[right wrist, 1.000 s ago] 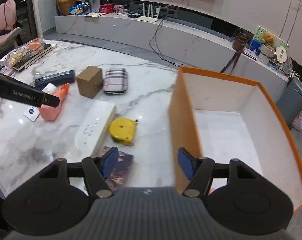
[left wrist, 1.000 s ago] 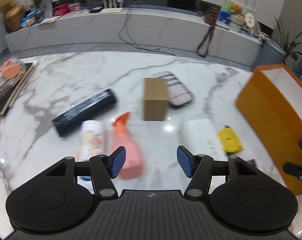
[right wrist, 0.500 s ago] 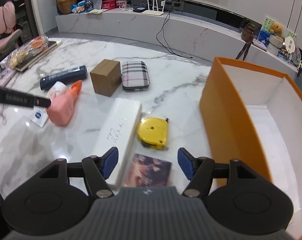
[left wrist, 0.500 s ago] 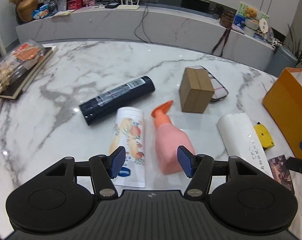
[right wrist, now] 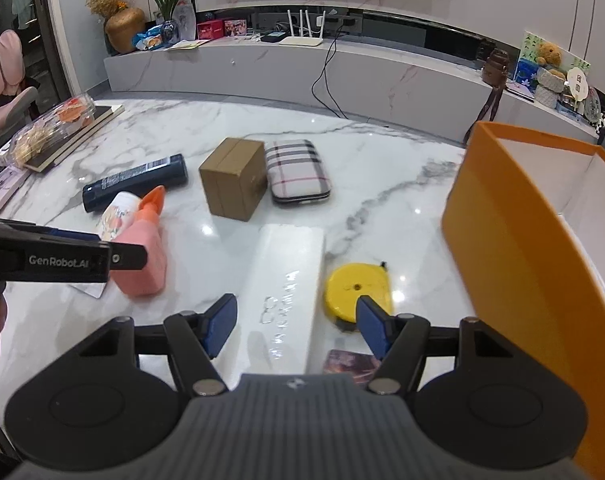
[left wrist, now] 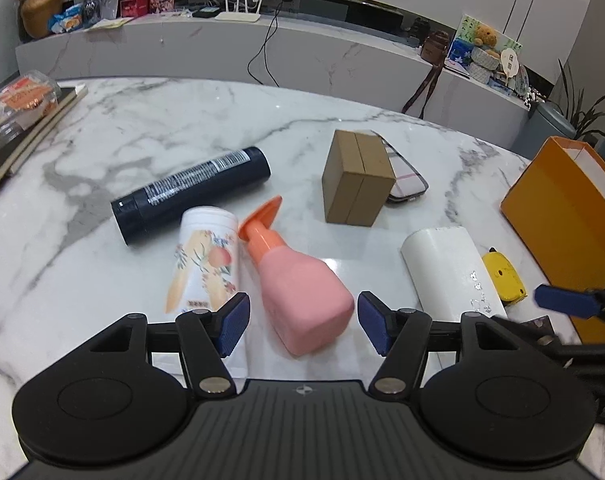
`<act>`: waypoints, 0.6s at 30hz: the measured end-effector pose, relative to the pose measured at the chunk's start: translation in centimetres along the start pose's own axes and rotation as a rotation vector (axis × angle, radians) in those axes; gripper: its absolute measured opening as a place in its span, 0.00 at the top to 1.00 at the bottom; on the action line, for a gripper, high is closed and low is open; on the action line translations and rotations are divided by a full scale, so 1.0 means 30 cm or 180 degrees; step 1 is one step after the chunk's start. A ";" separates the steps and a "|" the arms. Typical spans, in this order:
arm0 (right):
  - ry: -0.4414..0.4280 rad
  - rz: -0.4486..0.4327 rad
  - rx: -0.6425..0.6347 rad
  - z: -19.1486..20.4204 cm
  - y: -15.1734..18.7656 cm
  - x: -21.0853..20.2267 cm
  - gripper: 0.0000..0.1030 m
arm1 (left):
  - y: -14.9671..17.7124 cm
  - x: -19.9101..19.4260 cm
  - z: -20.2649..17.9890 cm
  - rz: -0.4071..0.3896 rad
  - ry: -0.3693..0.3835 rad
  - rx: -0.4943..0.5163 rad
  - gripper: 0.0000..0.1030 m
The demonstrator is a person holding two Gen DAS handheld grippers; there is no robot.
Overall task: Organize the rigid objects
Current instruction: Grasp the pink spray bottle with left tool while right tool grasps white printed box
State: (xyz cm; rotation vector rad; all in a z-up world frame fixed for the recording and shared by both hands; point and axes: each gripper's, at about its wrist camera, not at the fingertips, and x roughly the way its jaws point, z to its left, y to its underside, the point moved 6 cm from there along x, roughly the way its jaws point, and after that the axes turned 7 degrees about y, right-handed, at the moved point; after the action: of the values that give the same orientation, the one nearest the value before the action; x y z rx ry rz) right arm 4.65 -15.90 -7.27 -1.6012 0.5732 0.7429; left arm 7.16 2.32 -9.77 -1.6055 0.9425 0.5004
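Note:
My left gripper [left wrist: 300, 326] is open, its jaws either side of the base of a pink spray bottle [left wrist: 298, 280] lying on the marble table [left wrist: 102, 128]. Beside it lie a white floral tube [left wrist: 204, 268] and a dark blue bottle [left wrist: 190, 194]. My right gripper [right wrist: 296, 328] is open over the near end of a long white box [right wrist: 288, 280]. A yellow tape measure [right wrist: 358, 286] lies right of the box. An orange box [right wrist: 514, 248] stands open at the right. A cardboard box [right wrist: 234, 184] and plaid case [right wrist: 298, 170] sit farther back.
A small picture card [right wrist: 352, 364] lies under my right gripper. Books with a packet of snacks [right wrist: 58, 128] are at the table's left edge. A low marble TV bench [right wrist: 302, 72] runs behind the table.
Both grippers have swung left and lowered. The left now brackets the pink spray bottle; the right has moved from the orange box edge to over the white box.

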 end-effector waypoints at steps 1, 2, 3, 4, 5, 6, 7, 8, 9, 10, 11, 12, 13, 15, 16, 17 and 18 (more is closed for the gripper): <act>-0.0007 0.0008 -0.0017 0.012 0.006 0.007 0.36 | 0.004 0.004 -0.002 0.0005 0.0015 -0.0011 0.29; -0.0008 0.0014 -0.0037 0.024 0.011 0.014 0.36 | 0.006 0.009 -0.004 0.0013 0.0027 -0.0015 0.29; -0.0006 0.0019 -0.0056 0.035 0.017 0.020 0.36 | 0.008 0.013 -0.006 0.0017 0.0028 -0.0019 0.29; -0.0002 0.0027 -0.0068 0.044 0.023 0.027 0.36 | 0.009 0.017 -0.006 0.0010 0.0024 -0.0024 0.29; 0.0007 0.0035 -0.0073 0.052 0.029 0.034 0.36 | 0.009 0.021 -0.006 0.0000 0.0018 -0.0027 0.29; 0.0011 0.0050 -0.0079 0.060 0.034 0.041 0.36 | 0.008 0.026 -0.005 -0.0006 0.0016 -0.0028 0.29; 0.0012 0.0062 -0.0085 0.068 0.040 0.049 0.36 | 0.008 0.032 -0.006 -0.0009 0.0014 -0.0030 0.29; 0.0035 0.0067 -0.0097 0.074 0.047 0.055 0.35 | 0.007 0.036 -0.006 -0.0012 0.0012 -0.0032 0.29; 0.0065 0.0061 -0.0114 0.079 0.050 0.061 0.35 | 0.007 0.041 -0.006 -0.0011 0.0014 -0.0032 0.29; 0.0083 0.0059 -0.0125 0.081 0.054 0.068 0.35 | 0.008 0.040 -0.006 -0.0010 0.0011 -0.0033 0.29; 0.0091 0.0061 -0.0120 0.081 0.056 0.073 0.35 | 0.008 0.044 -0.006 -0.0008 0.0008 -0.0036 0.29; 0.0088 0.0071 -0.0102 0.079 0.057 0.079 0.35 | 0.009 0.049 -0.006 -0.0002 0.0002 -0.0038 0.29; 0.0084 0.0083 -0.0082 0.078 0.057 0.086 0.35 | 0.009 0.053 -0.005 0.0002 -0.0010 -0.0037 0.29; 0.0094 0.0093 -0.0052 0.074 0.059 0.099 0.36 | 0.007 0.064 -0.007 0.0010 -0.0022 -0.0039 0.29; 0.0100 0.0098 -0.0040 0.073 0.061 0.105 0.36 | 0.006 0.069 -0.008 0.0011 -0.0037 -0.0039 0.29; 0.0106 0.0100 -0.0024 0.073 0.062 0.111 0.36 | 0.005 0.074 -0.009 0.0010 -0.0048 -0.0035 0.29; 0.0111 0.0101 -0.0010 0.073 0.064 0.116 0.35 | 0.005 0.080 -0.009 0.0014 -0.0048 -0.0028 0.29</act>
State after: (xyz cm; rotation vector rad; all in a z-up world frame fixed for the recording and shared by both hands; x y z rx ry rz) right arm 5.28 -13.90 -11.30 -1.6138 0.6244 0.7410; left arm 8.40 1.33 -11.58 -1.6059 0.9338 0.5197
